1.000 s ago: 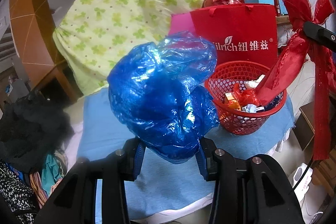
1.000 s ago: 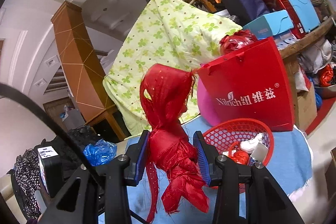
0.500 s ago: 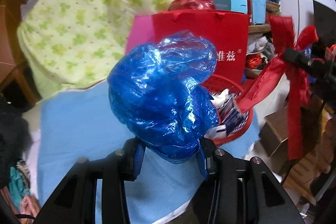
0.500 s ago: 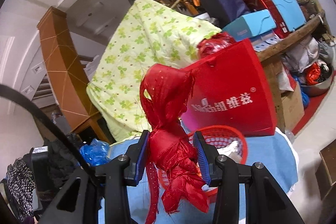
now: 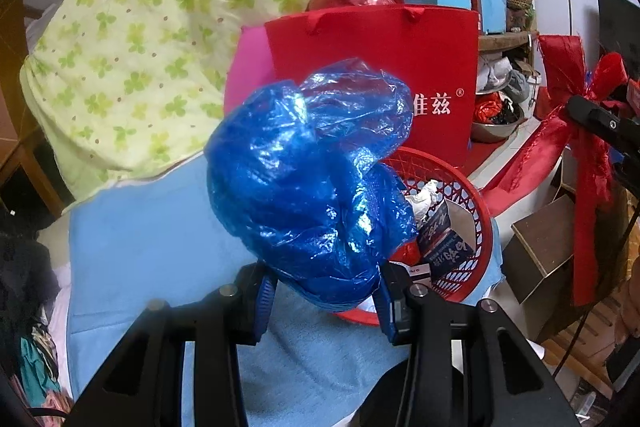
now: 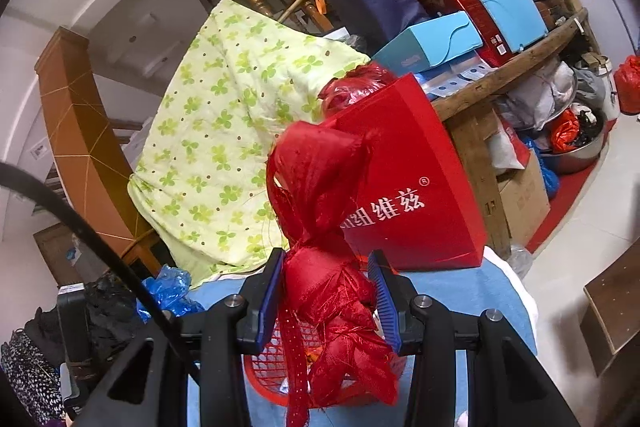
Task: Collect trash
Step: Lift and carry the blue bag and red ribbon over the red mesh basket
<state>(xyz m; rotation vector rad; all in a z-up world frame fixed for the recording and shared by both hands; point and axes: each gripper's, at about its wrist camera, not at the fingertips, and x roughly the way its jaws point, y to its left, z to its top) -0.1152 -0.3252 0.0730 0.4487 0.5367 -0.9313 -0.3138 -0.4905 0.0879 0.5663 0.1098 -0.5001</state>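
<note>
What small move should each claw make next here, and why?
Probably ease both loads a little further over the red basket, then let go. The left claw grips a blue bag at the basket's near rim; the right claw holds a red ribbon hanging above it. Trash already lies inside.

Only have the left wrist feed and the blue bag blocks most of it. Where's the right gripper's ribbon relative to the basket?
Observer: The red ribbon, clamped in the right gripper, hangs directly above the red basket.
Operator: Any of it inside yet?
Observer: Its lower tails cover the near rim; whether they touch is hidden.
Operator: Can the right view see my bag?
Observer: Yes, the blue plastic bag shows at that view's lower left, beside a black cable.
</note>
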